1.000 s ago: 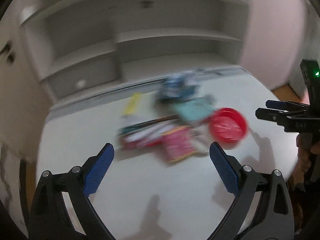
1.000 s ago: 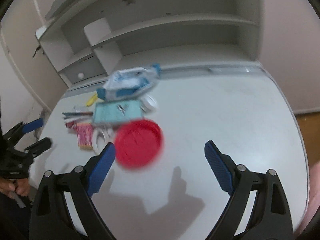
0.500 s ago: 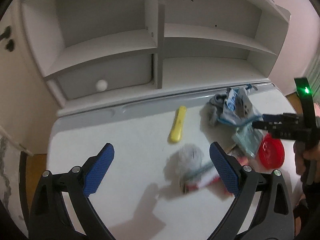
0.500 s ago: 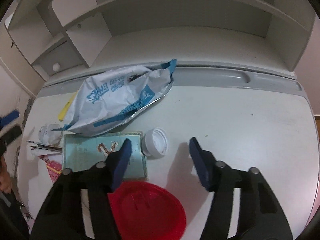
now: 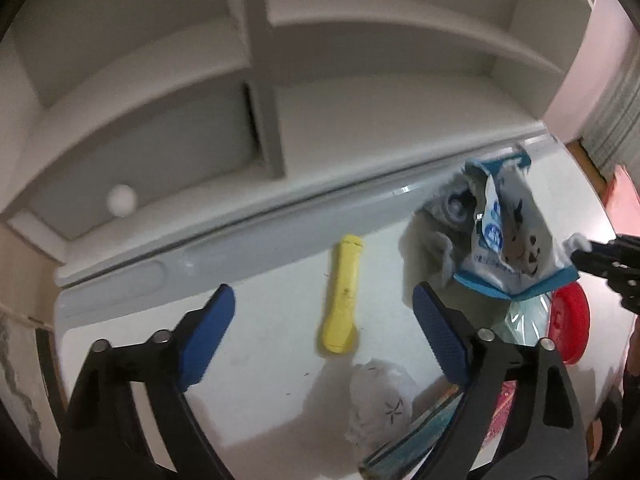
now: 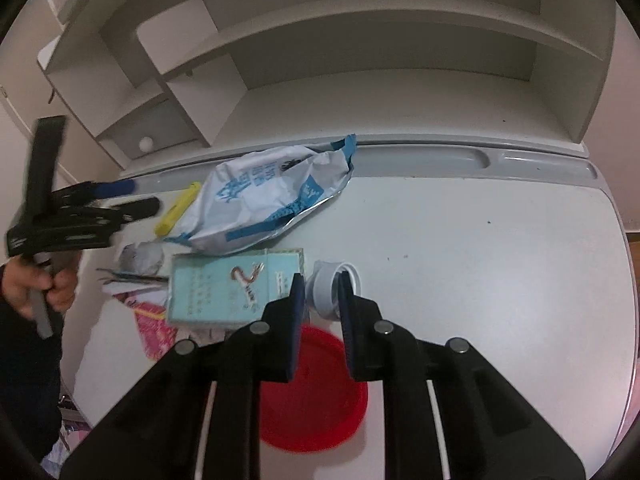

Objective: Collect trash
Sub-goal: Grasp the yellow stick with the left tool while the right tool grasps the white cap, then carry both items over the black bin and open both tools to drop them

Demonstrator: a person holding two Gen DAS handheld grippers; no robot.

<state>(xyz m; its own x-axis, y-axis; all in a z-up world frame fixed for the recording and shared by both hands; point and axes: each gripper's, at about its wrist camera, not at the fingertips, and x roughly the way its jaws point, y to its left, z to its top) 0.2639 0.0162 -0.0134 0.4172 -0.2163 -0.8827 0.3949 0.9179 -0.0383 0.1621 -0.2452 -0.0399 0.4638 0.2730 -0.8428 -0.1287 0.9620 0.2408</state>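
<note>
Trash lies on a white desk. My right gripper is closing its jaws, and a small white cap stands tipped on edge between the pads, which touch it. Left of the cap lie a teal box and a crumpled blue-and-white foil bag. A red lid sits under the right gripper. My left gripper hovers above a yellow stick-shaped wrapper; its jaws are wide and closing, not touching it. A crumpled tissue lies below the wrapper.
A white shelf unit rises at the back of the desk, with a grooved ledge along its foot. A pink wrapper and thin papers lie beside the teal box. A hand holds the left gripper's handle.
The left gripper has swung left across the desk to the yellow wrapper and its jaws have narrowed a little. The right gripper moved forward and closed around the white cap, which now stands on edge.
</note>
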